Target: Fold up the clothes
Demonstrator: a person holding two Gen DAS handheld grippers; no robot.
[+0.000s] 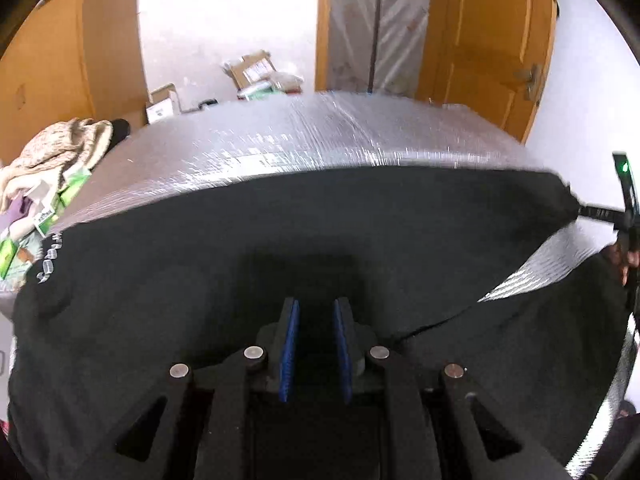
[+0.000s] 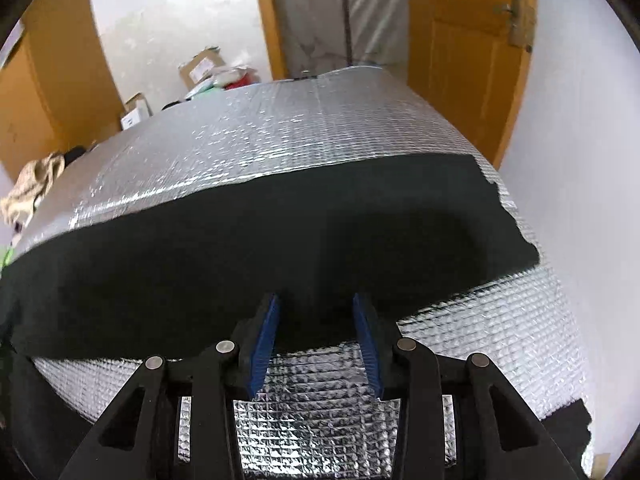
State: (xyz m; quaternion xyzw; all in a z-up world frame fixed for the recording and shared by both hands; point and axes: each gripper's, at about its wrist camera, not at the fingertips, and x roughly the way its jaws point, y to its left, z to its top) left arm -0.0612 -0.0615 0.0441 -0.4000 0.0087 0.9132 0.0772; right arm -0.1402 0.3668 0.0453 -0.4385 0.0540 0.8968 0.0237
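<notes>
A black garment (image 1: 280, 232) lies spread over the silver foil-covered table (image 1: 280, 136), with small white lettering (image 1: 50, 256) near its left edge. My left gripper (image 1: 316, 304) hovers low over the middle of the cloth, its blue pads apart with nothing clamped between them. In the right wrist view the garment (image 2: 240, 240) is a folded dark band across the foil table (image 2: 280, 128). My right gripper (image 2: 318, 300) stands open at the band's near edge, the cloth edge lying between its pads. A right gripper finger (image 1: 596, 213) touches the garment's far right corner.
A beige clothes pile (image 1: 60, 148) and green packets (image 1: 48, 208) sit off the table's left end. Cardboard boxes (image 1: 252, 68) stand on the floor behind. A wooden door (image 1: 488, 40) and white wall are at the right. A hand (image 1: 618, 256) shows at the right edge.
</notes>
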